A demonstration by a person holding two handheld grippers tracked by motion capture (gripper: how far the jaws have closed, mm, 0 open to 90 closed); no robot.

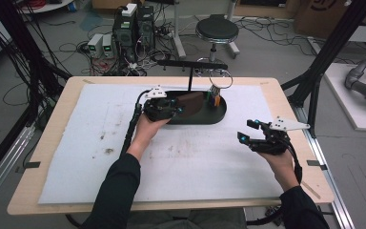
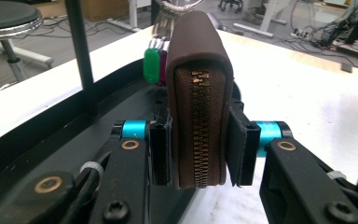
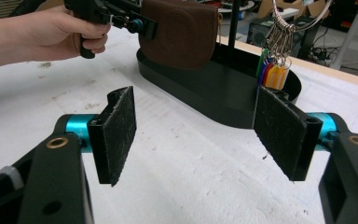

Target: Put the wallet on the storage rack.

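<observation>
Work here looks to be midway: the left gripper (image 2: 198, 149) has its pads pinched on both flat sides of a brown zip wallet (image 2: 198, 93), zipper edge facing the camera, and holds it over the black oval tray (image 1: 219, 113) at the far middle of the table (image 1: 52, 114). From the high view the wallet (image 1: 190, 102) sits above the tray's left half, apparently lifted clear of its floor, though whether a corner touches cannot be told. Judging by that, the grasp is done, and what is left is either setting the wallet down in the tray or carrying it out onto the white mat (image 1: 171, 162); the pictures do not settle which. The right gripper (image 3: 200, 135) waits near the table's right edge with its pads spread wide and nothing between them. In the tray, at its right end, a bunch of keys (image 3: 275, 70) with coloured tags hangs from a large ring on a thin black stand (image 1: 190, 71).
</observation>
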